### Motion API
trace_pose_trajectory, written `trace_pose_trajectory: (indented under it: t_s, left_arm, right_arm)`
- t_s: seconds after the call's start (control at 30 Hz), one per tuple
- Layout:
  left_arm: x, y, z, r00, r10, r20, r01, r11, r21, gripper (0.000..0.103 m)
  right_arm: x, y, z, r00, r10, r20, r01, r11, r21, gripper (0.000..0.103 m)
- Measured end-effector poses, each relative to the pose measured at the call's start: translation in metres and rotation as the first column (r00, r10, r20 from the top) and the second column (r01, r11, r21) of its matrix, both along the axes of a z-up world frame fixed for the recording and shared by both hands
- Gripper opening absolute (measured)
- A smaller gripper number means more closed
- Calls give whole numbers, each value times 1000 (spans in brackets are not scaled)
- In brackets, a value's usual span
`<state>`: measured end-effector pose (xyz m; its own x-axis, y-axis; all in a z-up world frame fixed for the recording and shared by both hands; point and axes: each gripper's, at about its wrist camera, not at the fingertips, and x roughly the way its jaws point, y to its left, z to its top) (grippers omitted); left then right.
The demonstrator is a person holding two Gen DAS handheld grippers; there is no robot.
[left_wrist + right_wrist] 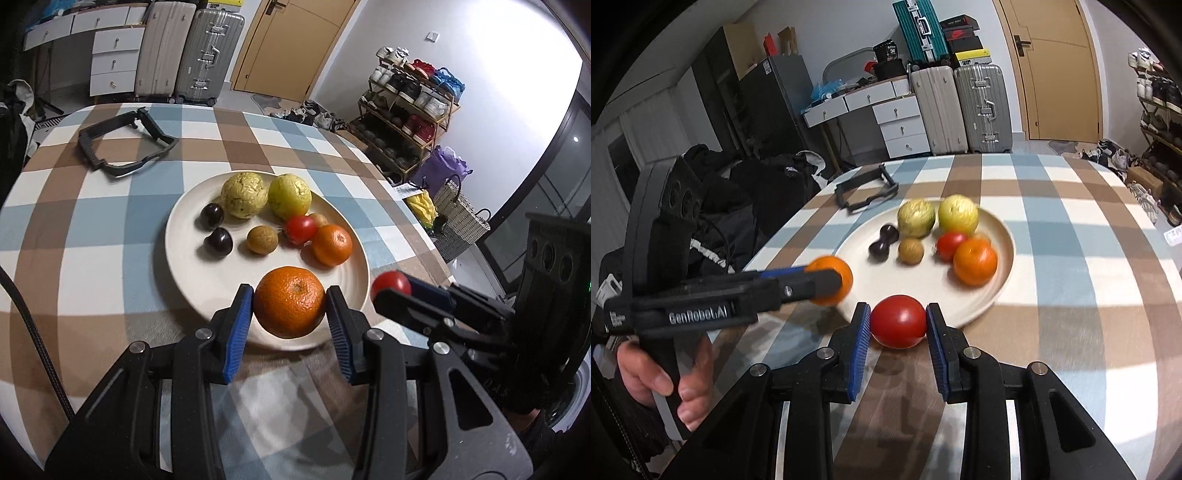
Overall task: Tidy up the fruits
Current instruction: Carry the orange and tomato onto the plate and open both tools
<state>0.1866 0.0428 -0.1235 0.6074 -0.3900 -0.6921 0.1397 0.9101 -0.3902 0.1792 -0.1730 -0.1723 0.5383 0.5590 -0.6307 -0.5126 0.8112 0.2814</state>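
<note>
My left gripper (290,306) is shut on a large orange (290,301) and holds it over the near rim of a white plate (184,236). My right gripper (898,323) is shut on a red tomato (898,321) just before the plate's near edge (997,291). The plate holds two yellow-green fruits (244,194), two dark plums (218,240), a small brown fruit (262,240), a red tomato (301,229) and a smaller orange (332,244). The right gripper with its tomato (391,284) shows at the right of the left wrist view. The left gripper with its orange (831,280) shows at the left of the right wrist view.
A black frame-like object (125,142) lies on the checked tablecloth (92,221) beyond the plate. Suitcases (207,55), drawers and a door stand behind the table. A shoe rack (406,107) and bags are on the floor to the right.
</note>
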Motion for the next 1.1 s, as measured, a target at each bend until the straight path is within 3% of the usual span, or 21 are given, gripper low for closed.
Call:
trace_pose_trajectory:
  t_s: [0.57, 1.1]
  left_arm:
    - [51, -19, -25, 996, -64, -60, 64, 998, 4, 37]
    - [57, -20, -41, 995, -56, -87, 57, 998, 6, 37]
  right_arm:
    - [78, 12, 5, 999, 35, -36, -34, 999, 15, 31]
    - [98, 21, -22, 994, 35, -104, -35, 999, 5, 31]
